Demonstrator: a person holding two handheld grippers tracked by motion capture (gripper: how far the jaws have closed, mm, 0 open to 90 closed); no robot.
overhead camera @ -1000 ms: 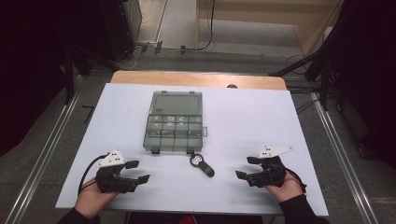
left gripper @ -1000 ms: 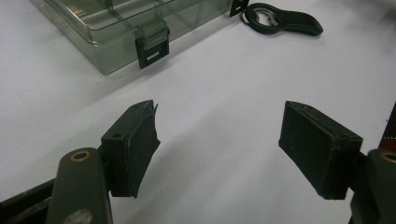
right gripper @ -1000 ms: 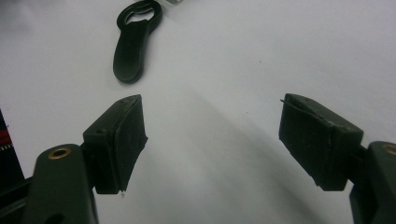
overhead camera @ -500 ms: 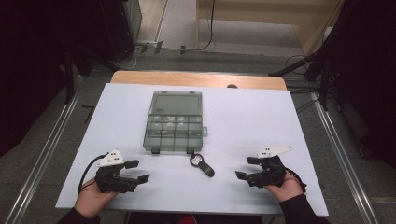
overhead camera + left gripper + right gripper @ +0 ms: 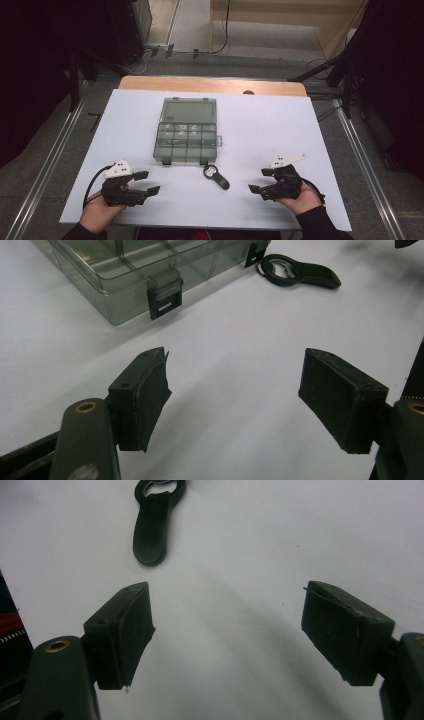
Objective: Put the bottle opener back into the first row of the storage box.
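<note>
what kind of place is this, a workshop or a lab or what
Probably a lab or recording room rather than a home. A white table stands between metal rails, cables run over the floor behind it, and it bears a clear compartment box and a black bottle opener.

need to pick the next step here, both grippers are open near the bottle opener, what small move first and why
Probably ease the right gripper forward toward the bottle opener. Its jaws are open and empty, and the right gripper view has the opener's handle lying just ahead on the bare table. The closed compartment box sits farther off.
</note>
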